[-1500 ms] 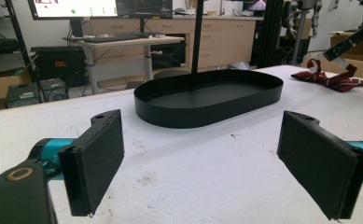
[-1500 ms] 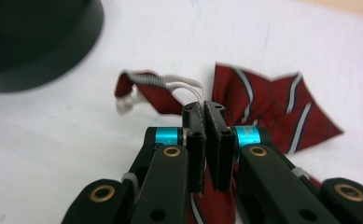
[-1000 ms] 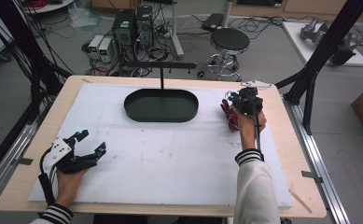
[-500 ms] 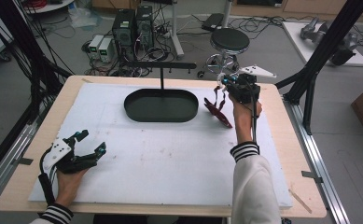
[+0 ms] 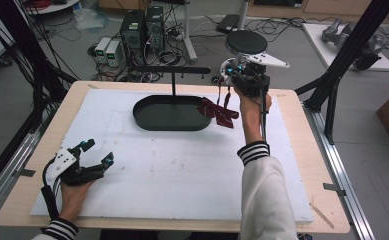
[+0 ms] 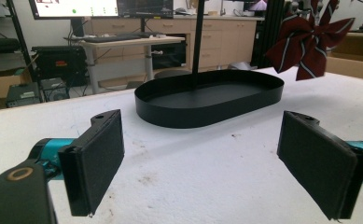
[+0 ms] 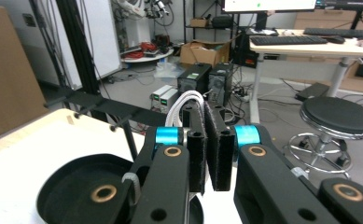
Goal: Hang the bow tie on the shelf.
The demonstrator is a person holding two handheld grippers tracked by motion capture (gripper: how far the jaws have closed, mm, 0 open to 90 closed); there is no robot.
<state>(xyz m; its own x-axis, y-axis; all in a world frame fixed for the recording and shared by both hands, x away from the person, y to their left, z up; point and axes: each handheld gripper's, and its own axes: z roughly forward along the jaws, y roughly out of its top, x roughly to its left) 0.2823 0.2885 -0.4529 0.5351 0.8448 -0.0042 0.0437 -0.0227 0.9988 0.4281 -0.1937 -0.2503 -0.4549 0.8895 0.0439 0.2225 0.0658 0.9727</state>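
The right gripper is clamped on a white loop, and a red bow hangs above the right end of the black tray. The left gripper, jaws spread, rests on the surface well toward the person from the tray.

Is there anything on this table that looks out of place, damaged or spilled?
Nothing stands out. The black oval tray sits flat on the white mat, its post upright. The dark red striped bow hangs in the air from the right gripper, beside the tray.

Even, bright indoor light, soft shadows (slightly grainy overall), mild wide-angle stretch at the edges.
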